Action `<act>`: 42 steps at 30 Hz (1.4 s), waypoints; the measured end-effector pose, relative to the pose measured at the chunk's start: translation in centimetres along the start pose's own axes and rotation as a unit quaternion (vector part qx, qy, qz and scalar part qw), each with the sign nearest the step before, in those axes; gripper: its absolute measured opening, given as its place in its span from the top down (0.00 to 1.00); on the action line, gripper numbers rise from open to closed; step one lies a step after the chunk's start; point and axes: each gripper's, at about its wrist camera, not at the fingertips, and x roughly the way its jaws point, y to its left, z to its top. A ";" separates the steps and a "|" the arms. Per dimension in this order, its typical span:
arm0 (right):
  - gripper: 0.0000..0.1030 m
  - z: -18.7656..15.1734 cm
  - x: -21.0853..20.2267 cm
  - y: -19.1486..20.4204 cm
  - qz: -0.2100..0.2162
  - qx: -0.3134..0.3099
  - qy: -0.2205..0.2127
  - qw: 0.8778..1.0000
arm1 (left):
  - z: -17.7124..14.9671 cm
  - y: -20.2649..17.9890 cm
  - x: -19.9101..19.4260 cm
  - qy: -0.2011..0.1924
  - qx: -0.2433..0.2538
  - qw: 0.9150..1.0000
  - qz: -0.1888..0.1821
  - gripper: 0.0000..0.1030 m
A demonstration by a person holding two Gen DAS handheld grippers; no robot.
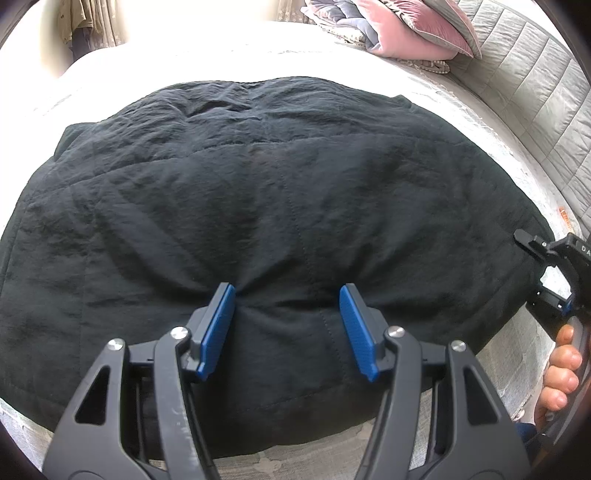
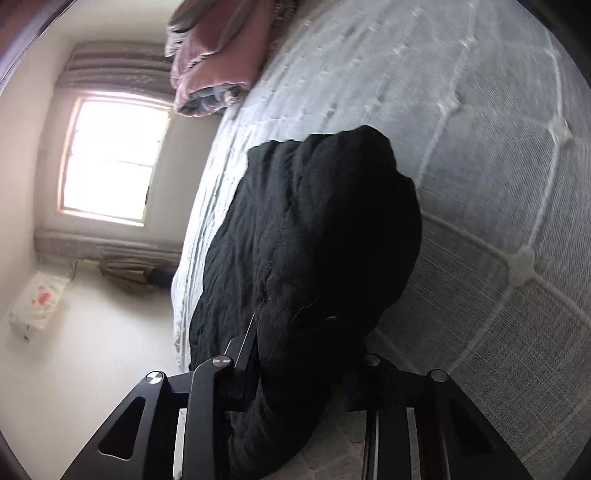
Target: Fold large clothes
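Observation:
A large black quilted garment (image 1: 258, 206) lies spread flat on a pale bedspread (image 1: 461, 110). My left gripper (image 1: 288, 314) is open, its blue pads (image 1: 218, 328) pressed down on the garment near its front edge, with fabric bunched between them. My right gripper (image 1: 532, 266) shows in the left wrist view at the garment's right edge, held by a hand. In the right wrist view the garment (image 2: 314, 236) fills the gap between the right gripper's fingers (image 2: 243, 350), and the jaws stand apart around the thick fabric edge.
Pink and grey pillows (image 1: 406, 33) lie at the head of the bed beside a padded grey headboard (image 1: 535, 92). A bright window (image 2: 110, 158) and a white wall lie beyond the bed. Hanging clothes (image 1: 81, 26) show at far left.

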 end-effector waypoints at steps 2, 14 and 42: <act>0.66 0.0 0.2 0.0 -0.012 -0.002 0.000 1.000 | 0.0 0.0 0.0 0.000 0.000 1.000 0.000 0.41; 0.65 -0.3 0.9 -0.3 -0.014 0.007 0.009 1.000 | 0.0 0.0 -0.1 -0.001 -0.001 1.000 0.001 0.41; 0.84 -5.0 -2.5 10.5 -0.011 -0.257 -0.099 0.961 | 0.4 2.0 -0.4 0.006 -0.017 1.000 0.007 0.41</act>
